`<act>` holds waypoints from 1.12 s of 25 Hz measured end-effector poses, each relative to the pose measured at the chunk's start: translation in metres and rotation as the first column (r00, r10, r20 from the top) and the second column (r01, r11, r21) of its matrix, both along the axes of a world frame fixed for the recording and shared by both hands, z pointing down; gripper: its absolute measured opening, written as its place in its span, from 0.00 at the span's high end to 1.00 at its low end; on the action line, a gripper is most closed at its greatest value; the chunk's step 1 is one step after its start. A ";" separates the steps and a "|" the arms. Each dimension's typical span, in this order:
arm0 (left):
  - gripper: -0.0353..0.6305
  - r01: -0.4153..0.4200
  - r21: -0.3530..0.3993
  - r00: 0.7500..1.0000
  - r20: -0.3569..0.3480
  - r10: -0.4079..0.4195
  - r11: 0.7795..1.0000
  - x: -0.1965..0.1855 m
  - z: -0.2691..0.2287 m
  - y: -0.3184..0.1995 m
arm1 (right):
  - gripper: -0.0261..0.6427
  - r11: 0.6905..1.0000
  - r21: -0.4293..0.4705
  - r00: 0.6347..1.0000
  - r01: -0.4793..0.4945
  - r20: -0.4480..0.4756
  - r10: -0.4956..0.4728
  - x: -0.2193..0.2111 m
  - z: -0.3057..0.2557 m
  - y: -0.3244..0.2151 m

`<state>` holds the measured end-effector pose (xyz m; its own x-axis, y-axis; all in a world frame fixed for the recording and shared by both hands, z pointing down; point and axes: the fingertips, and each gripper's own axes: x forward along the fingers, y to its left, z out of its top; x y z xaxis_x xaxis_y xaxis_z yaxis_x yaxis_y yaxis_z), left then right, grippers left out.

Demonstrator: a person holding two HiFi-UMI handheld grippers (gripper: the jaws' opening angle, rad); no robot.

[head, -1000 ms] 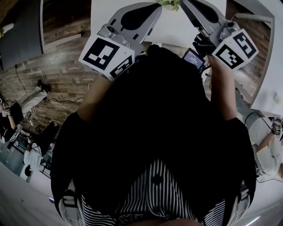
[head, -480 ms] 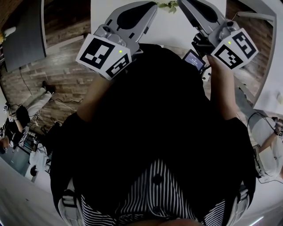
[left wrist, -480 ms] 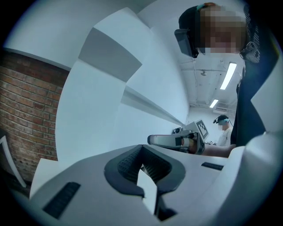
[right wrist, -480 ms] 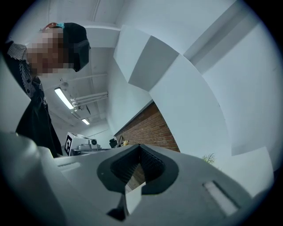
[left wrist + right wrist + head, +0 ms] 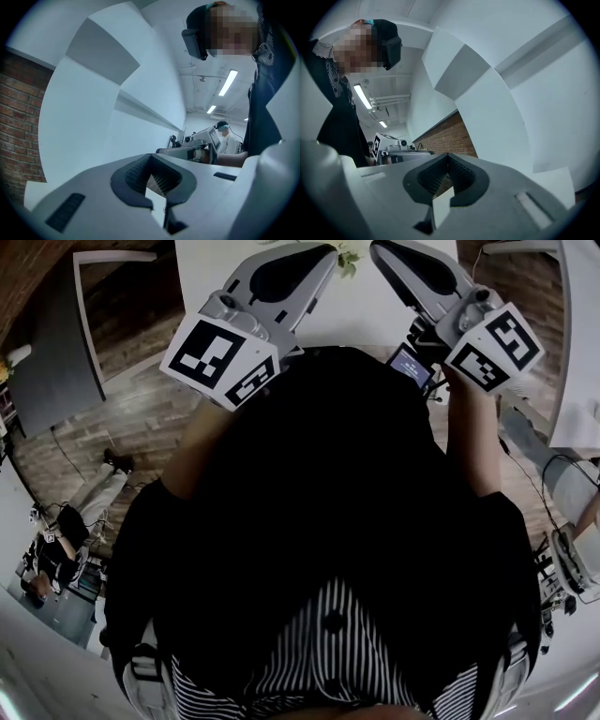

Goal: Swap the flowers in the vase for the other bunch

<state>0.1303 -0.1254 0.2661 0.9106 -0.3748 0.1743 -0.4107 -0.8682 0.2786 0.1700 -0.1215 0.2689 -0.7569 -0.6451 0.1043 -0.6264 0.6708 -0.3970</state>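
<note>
In the head view a few green leaves and pale blooms (image 5: 350, 255) peek out at the top edge, on a white table (image 5: 375, 307); no vase shows. My left gripper (image 5: 323, 249) and right gripper (image 5: 380, 247) are held up side by side before my dark-clothed chest, their tips near the leaves. Both are shut with nothing between the jaws. The left gripper view has its shut jaws (image 5: 152, 161) against a white wall, and the right gripper view has its jaws (image 5: 447, 161) against white panels and brick. Neither shows any flowers.
A small lit screen (image 5: 411, 365) sits by my right hand. A dark table (image 5: 47, 352) stands at the left and a white one (image 5: 581, 381) at the right, on a brick-patterned floor (image 5: 141, 418). Other people (image 5: 84, 512) are at the left and right edges.
The head view has swung, so the floor and side tables have slid across the picture. My left gripper has drifted slightly up and left. Both grippers remain shut and empty.
</note>
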 end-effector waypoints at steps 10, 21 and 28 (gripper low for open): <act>0.94 -0.040 -0.002 0.999 -0.009 0.040 0.999 0.000 -0.001 -0.007 | 0.96 0.997 -0.028 0.998 -0.068 -0.015 0.067 0.004 0.007 -0.005; 0.94 -0.030 -0.014 0.999 -0.016 0.029 0.999 -0.019 0.000 -0.006 | 0.96 0.993 -0.056 0.993 -0.100 -0.073 0.096 0.002 0.016 -0.011; 0.94 -0.016 -0.046 0.999 -0.033 0.014 0.999 -0.054 0.012 -0.029 | 0.95 0.980 -0.109 0.982 -0.166 -0.105 0.155 -0.012 0.038 -0.040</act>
